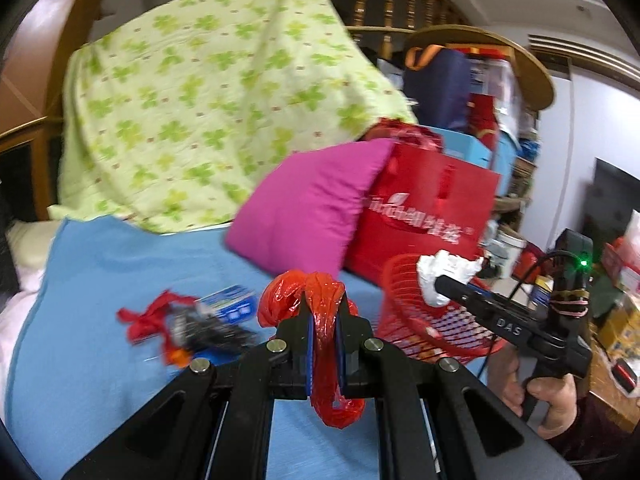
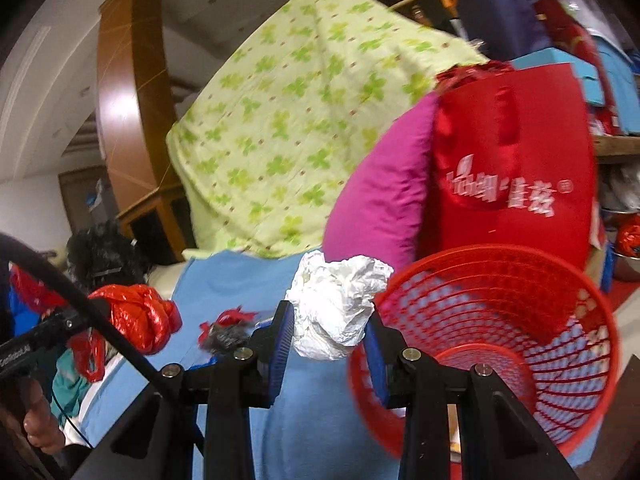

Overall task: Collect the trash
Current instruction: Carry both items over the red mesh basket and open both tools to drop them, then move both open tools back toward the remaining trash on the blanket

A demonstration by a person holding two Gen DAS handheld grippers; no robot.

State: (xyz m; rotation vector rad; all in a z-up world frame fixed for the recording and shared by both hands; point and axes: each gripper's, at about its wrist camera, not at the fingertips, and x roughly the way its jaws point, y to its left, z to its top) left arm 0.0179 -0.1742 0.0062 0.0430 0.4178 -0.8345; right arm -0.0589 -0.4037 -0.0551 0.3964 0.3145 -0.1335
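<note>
Left gripper had its fingers pressed tight on a twisted red plastic bag; the bag bulged above the pads and a loop of it hung below them, clear of the blue bedsheet. From the right wrist view the same bag showed as a knotted red lump at the tip of the left tool, off the sheet.

Right gripper pinched a crumpled white paper wad between its blue pads, fingers only partly apart and bearing on the wad from both sides. The wad was held just beside the rim of the red mesh wastebasket, on its left side and not inside it. In the left wrist view the wad sat over the near rim of the basket.

The basket lay tilted on the sheet near its right edge, mouth facing the grippers, in front of a red gift bag with white lettering and a magenta pillow.

Left on the sheet toward its middle: a scrap pile of red ribbon, dark wrapper and a blue packet, blurred. A green clover-print quilt was heaped behind. A hand gripped the right tool's handle.
</note>
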